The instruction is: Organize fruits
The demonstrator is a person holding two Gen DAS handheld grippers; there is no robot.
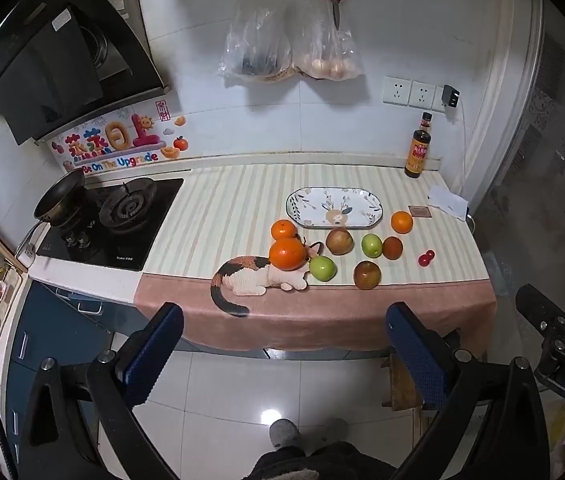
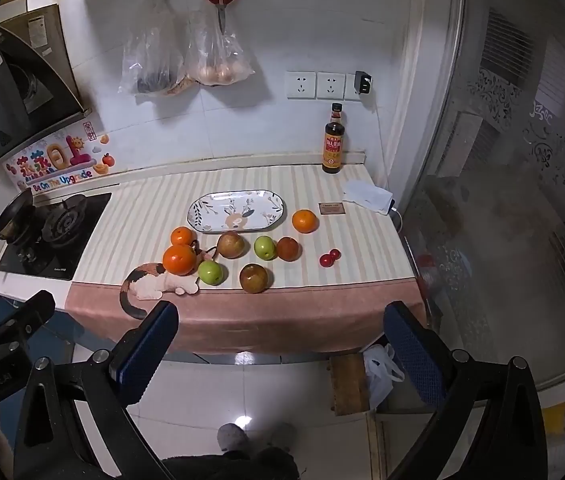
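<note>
Both the left hand-held gripper (image 1: 282, 344) and the right hand-held gripper (image 2: 282, 344) hang spread and empty, short of the table (image 1: 322, 320). The fruits lie loose before the oval plate (image 1: 334, 208); the front brown pear (image 1: 367, 275), near the edge, could roll off if nudged.

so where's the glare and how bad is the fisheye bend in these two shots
Left wrist view: a bright glare spot on the floor tile below the table, and the wall tiles and range hood bow strongly toward the edges. Right wrist view: a smaller glare spot on the floor tile, the glass door looks hazy and curved, and the fruit on the striped cloth stays sharp.
</note>
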